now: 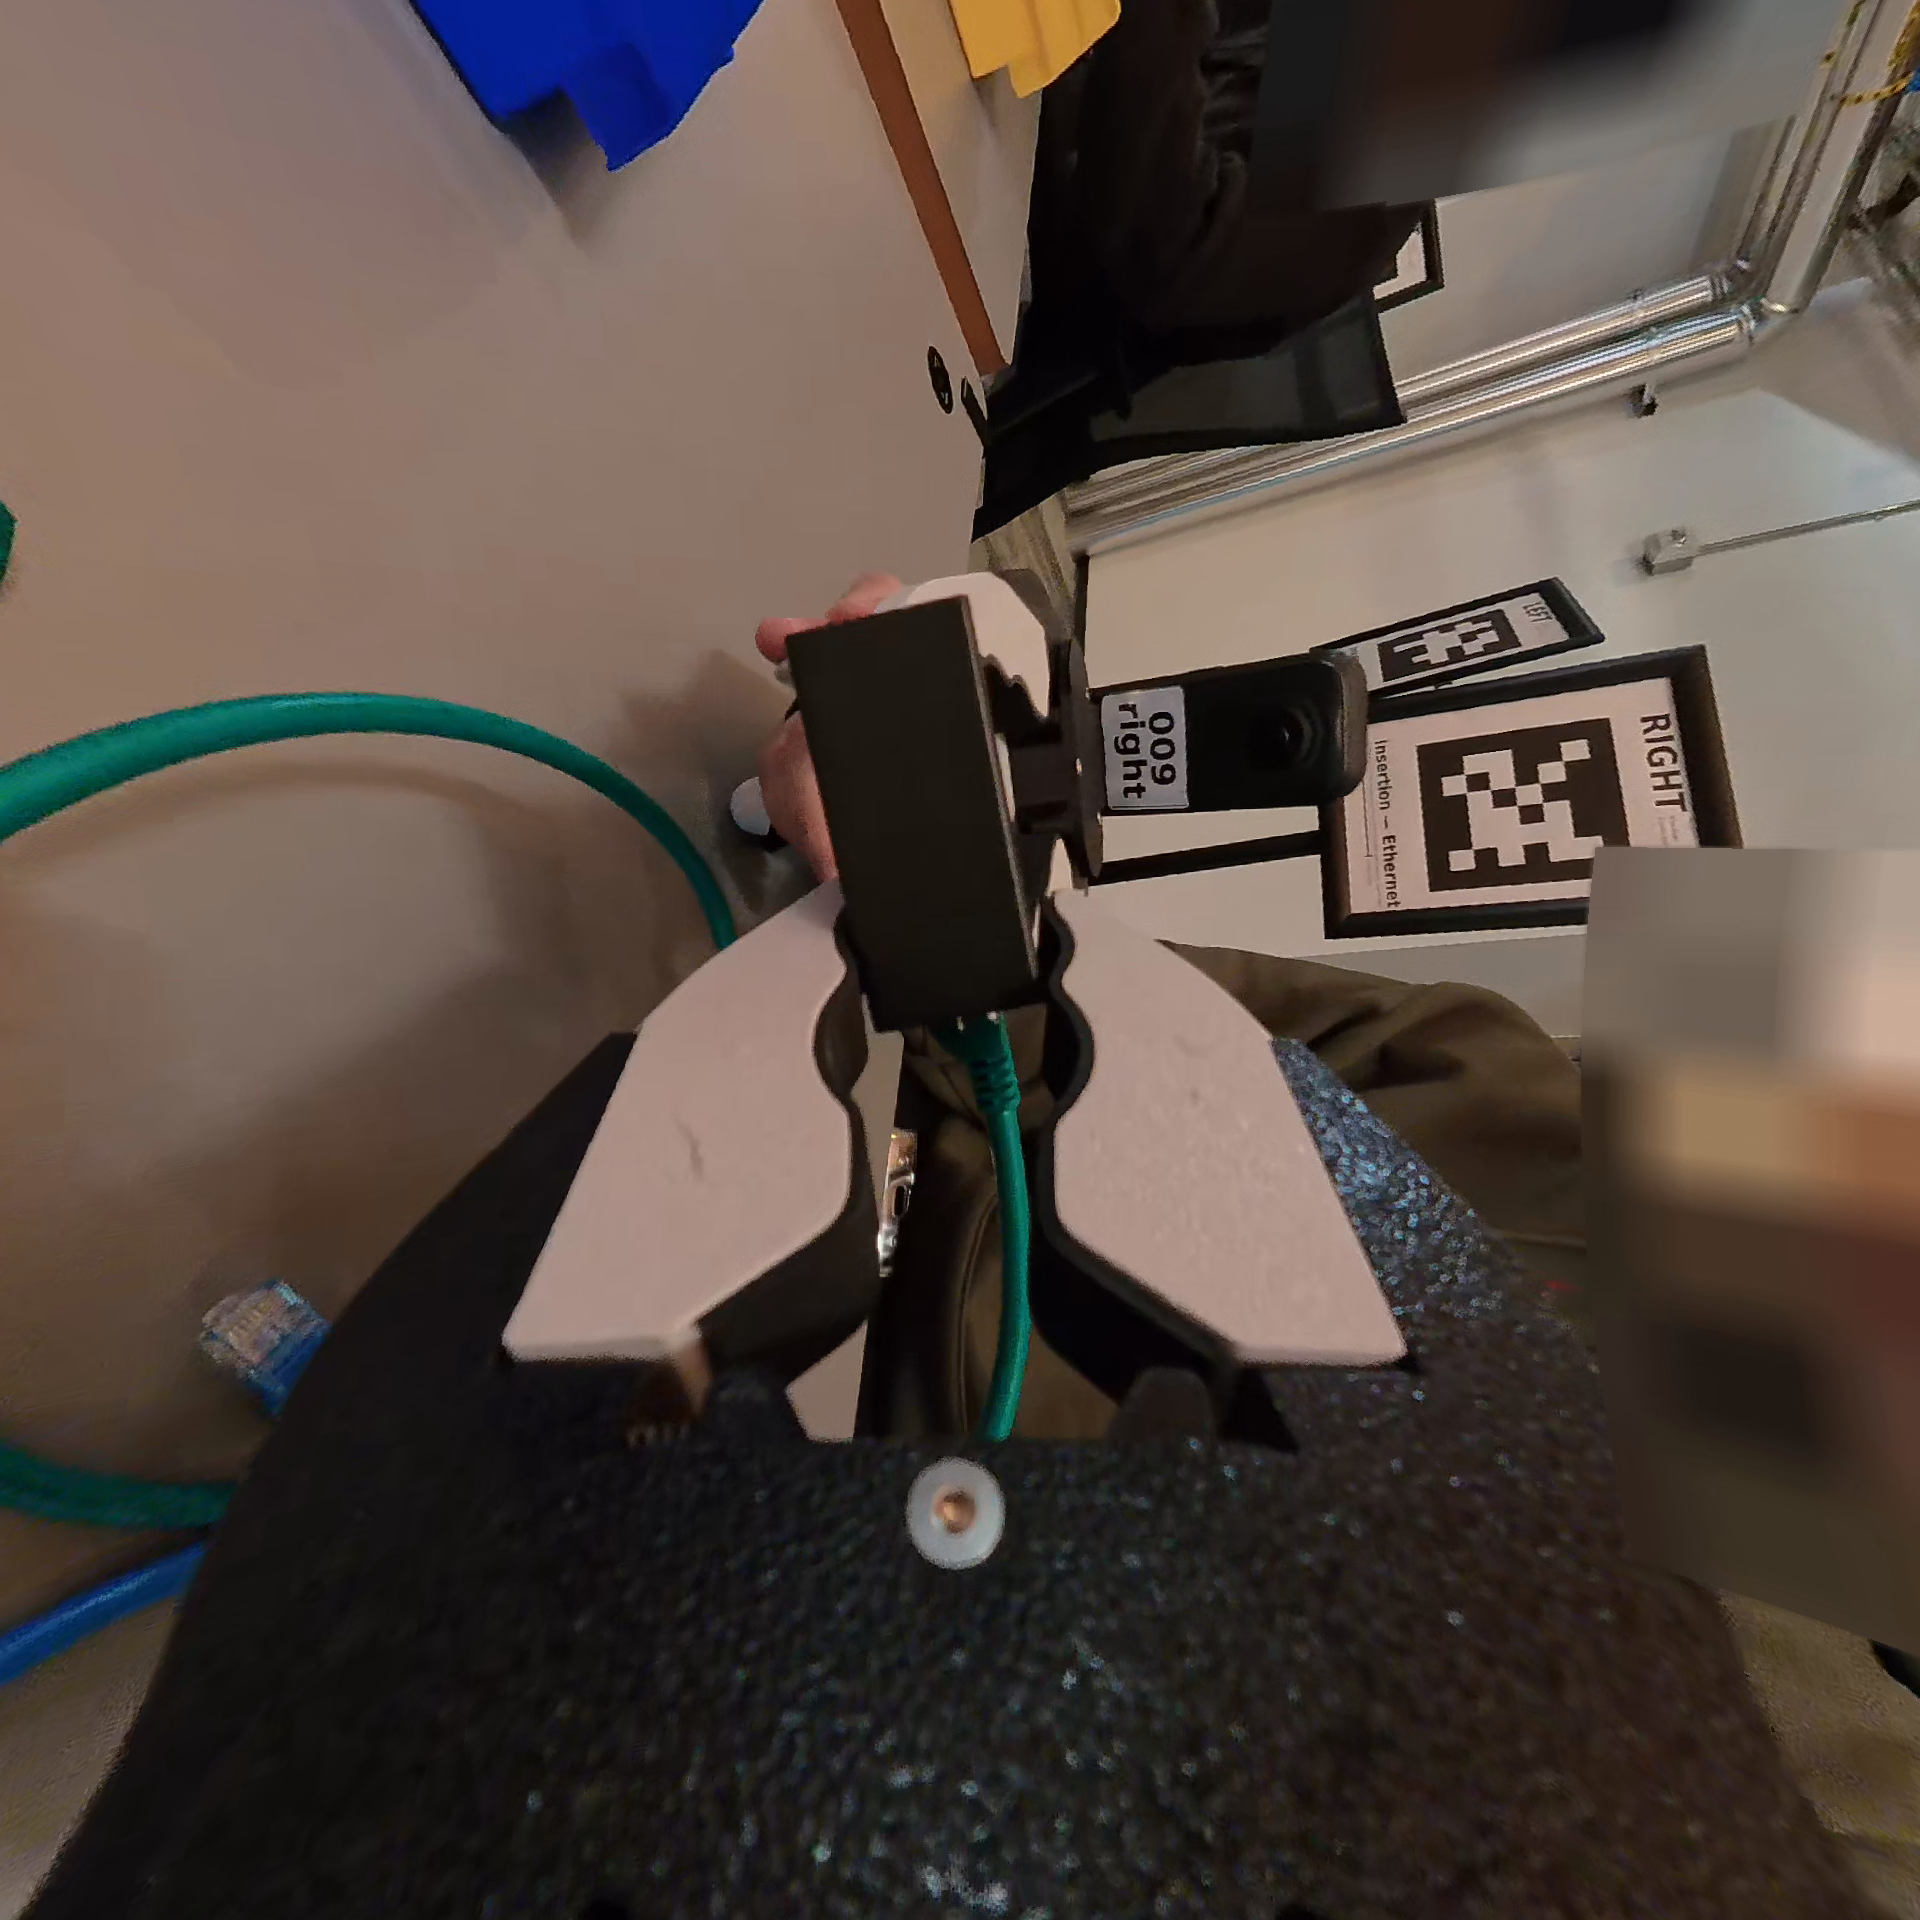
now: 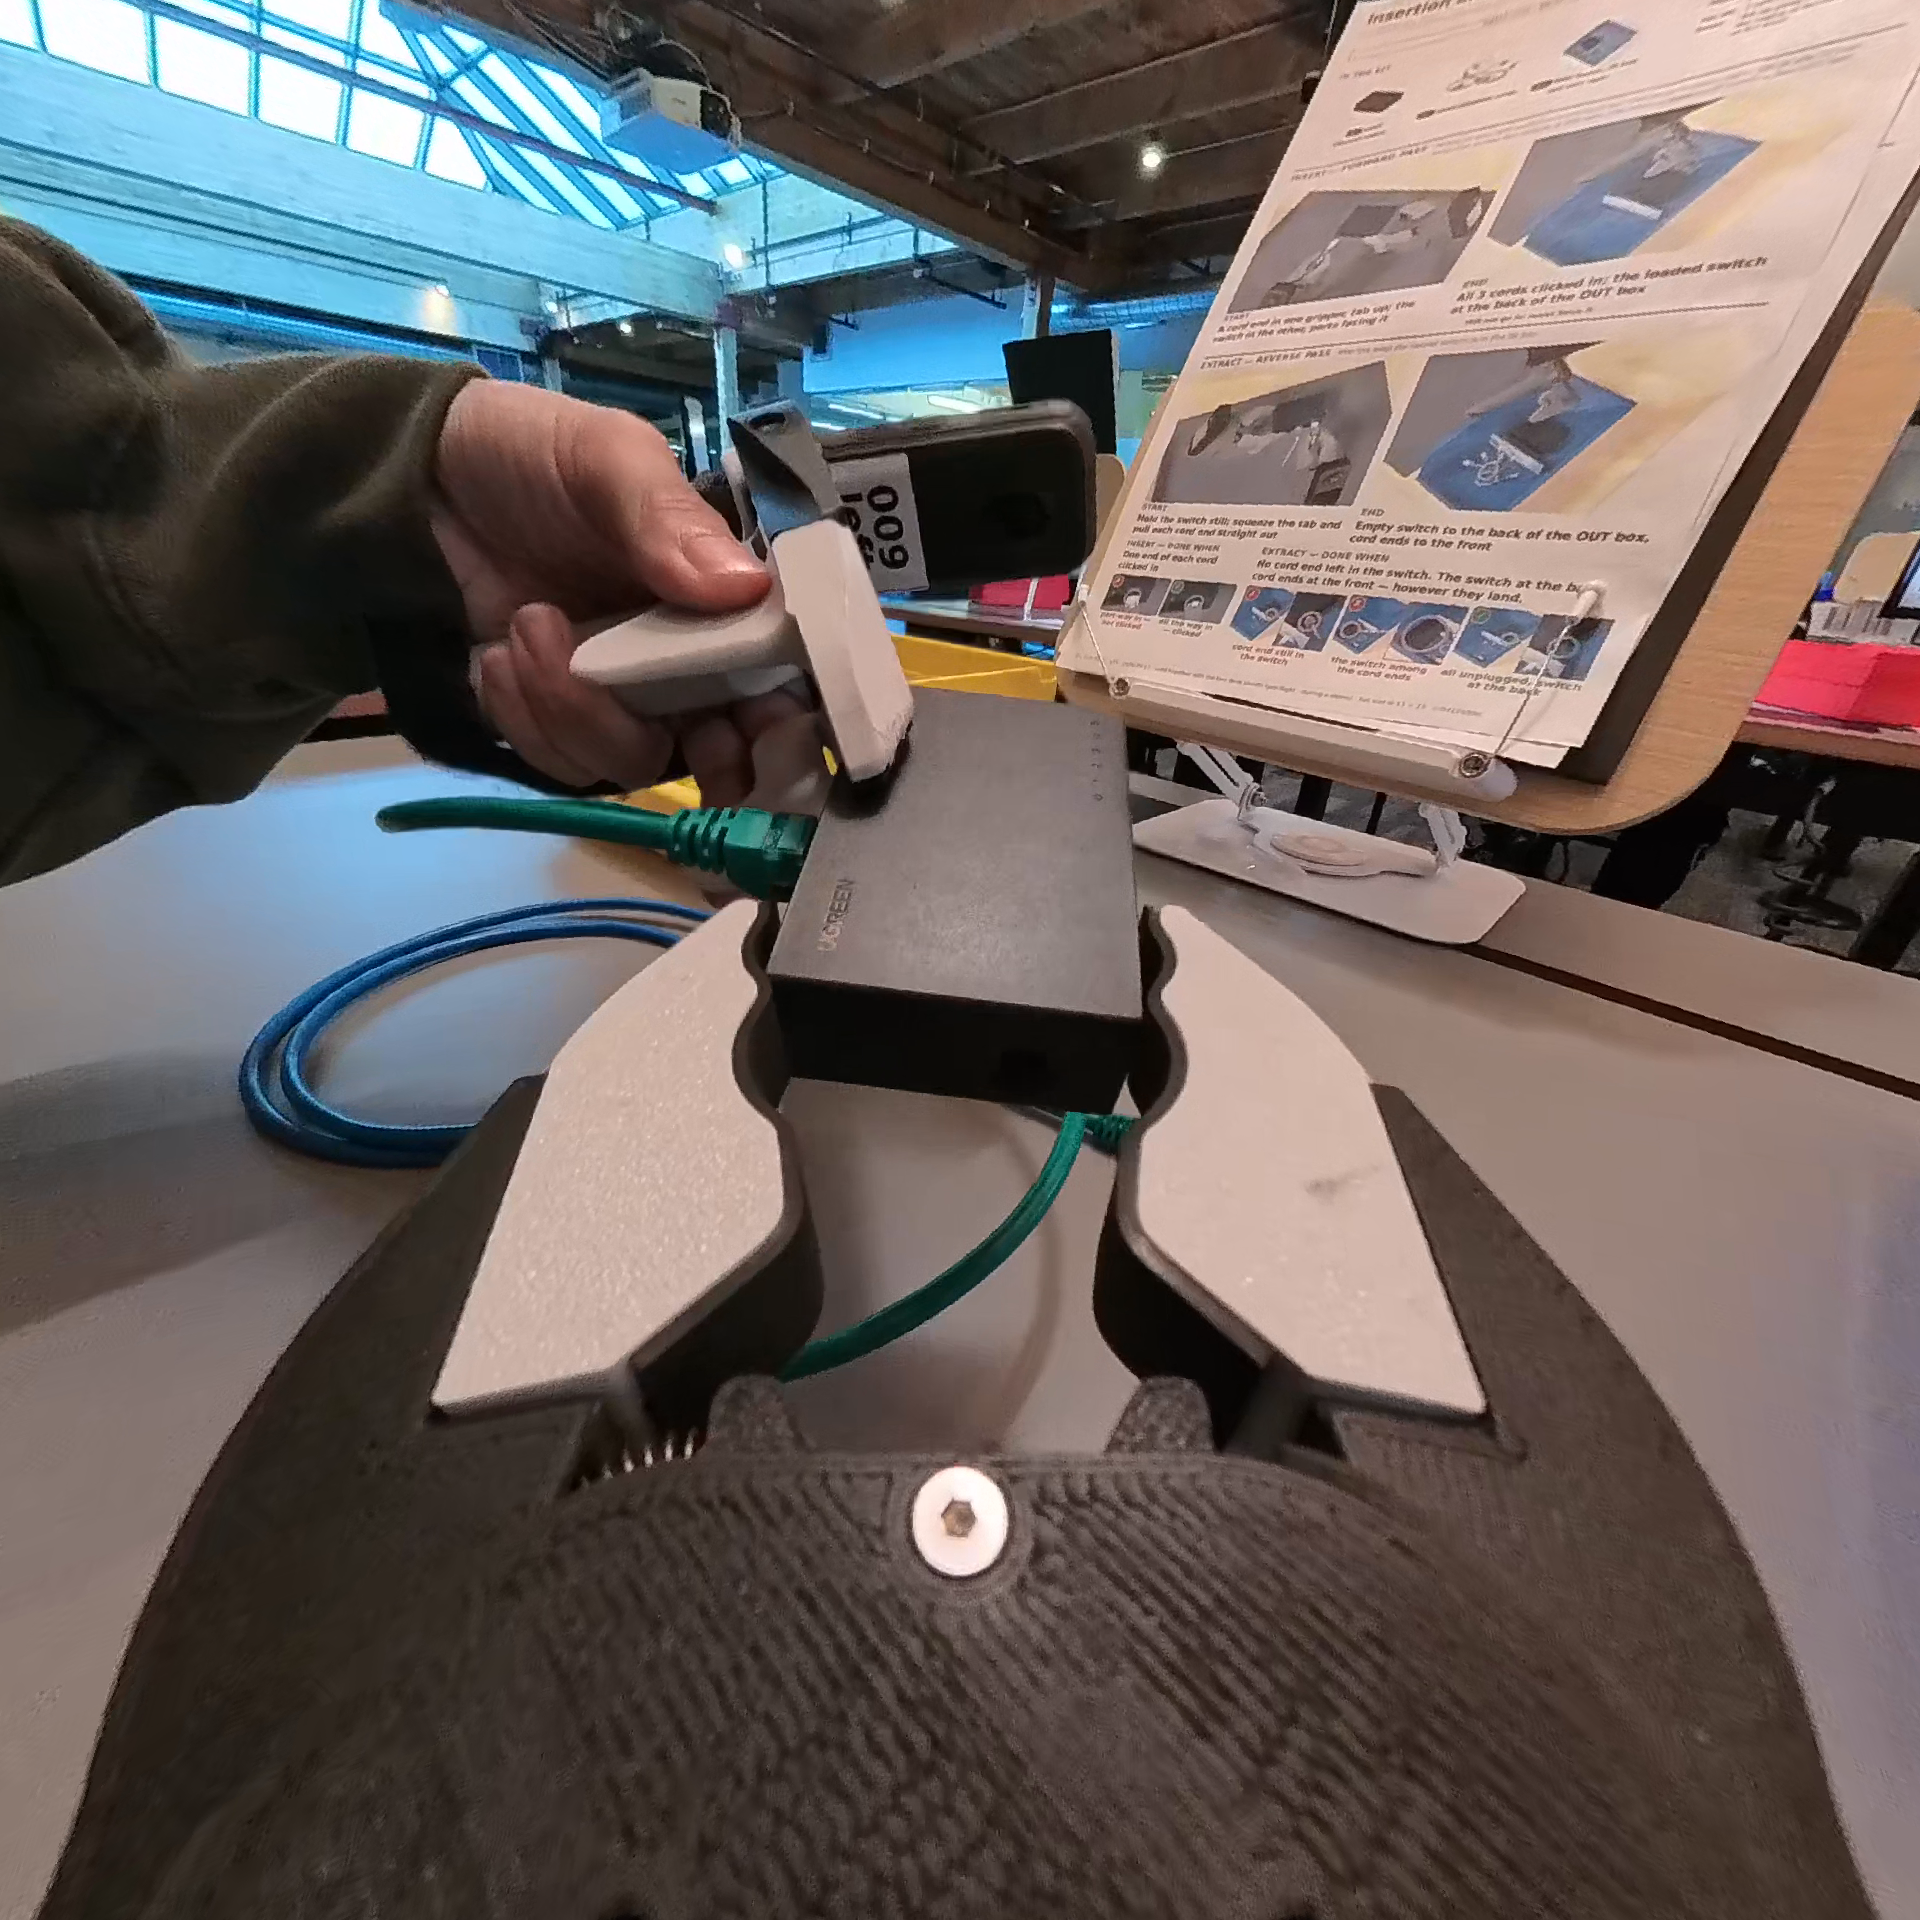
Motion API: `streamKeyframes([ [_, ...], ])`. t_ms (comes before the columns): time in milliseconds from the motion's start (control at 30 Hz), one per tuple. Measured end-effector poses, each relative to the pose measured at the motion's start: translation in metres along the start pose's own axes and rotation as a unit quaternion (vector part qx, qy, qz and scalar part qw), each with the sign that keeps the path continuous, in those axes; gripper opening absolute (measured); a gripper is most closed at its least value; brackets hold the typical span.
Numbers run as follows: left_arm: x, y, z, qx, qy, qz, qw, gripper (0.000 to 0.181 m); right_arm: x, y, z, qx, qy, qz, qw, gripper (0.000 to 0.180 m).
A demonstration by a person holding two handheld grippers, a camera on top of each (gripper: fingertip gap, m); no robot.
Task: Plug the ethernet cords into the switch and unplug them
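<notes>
A black switch (image 1: 914, 810) is held in the air above the grey table (image 1: 416, 416), clamped by both grippers. My left gripper (image 1: 945, 945) is shut on its port side, next to a green cord plug (image 1: 982, 1049) seated in a port. My right gripper (image 2: 956, 966) is shut on the switch's (image 2: 966, 883) short end. In the right wrist view the green plug (image 2: 758, 842) sits in the switch's left side, with the left gripper's finger (image 2: 847, 644) pressing on the switch's top just above it. A blue cord (image 2: 312, 1039) lies coiled on the table, its plug (image 1: 260, 1340) loose.
The green cord (image 1: 416, 717) loops over the table and runs under the switch (image 2: 935, 1278). An instruction sheet on a wooden stand (image 2: 1455, 416) is at the right rear. A yellow bin (image 2: 966, 665) is behind the switch, and a blue bin (image 1: 603, 62) is on the table.
</notes>
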State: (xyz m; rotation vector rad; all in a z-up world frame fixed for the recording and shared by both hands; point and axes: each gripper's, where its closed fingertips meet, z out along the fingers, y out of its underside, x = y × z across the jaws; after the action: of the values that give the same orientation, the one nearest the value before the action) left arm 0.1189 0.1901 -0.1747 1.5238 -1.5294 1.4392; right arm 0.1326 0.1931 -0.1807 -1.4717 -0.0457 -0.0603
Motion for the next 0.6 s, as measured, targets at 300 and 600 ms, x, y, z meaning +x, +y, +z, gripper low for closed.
streamKeyframes([
  [300,-0.002,-0.025,-0.020,0.107,-0.049,0.085,0.989,0.037,0.017,-0.004,-0.007,0.017,0.044,0.033,0.998,0.065],
  [600,-0.032,-0.015,-0.028,0.093,-0.139,0.062,0.984,0.056,0.010,-0.004,-0.006,0.014,0.030,0.012,0.999,0.064],
])
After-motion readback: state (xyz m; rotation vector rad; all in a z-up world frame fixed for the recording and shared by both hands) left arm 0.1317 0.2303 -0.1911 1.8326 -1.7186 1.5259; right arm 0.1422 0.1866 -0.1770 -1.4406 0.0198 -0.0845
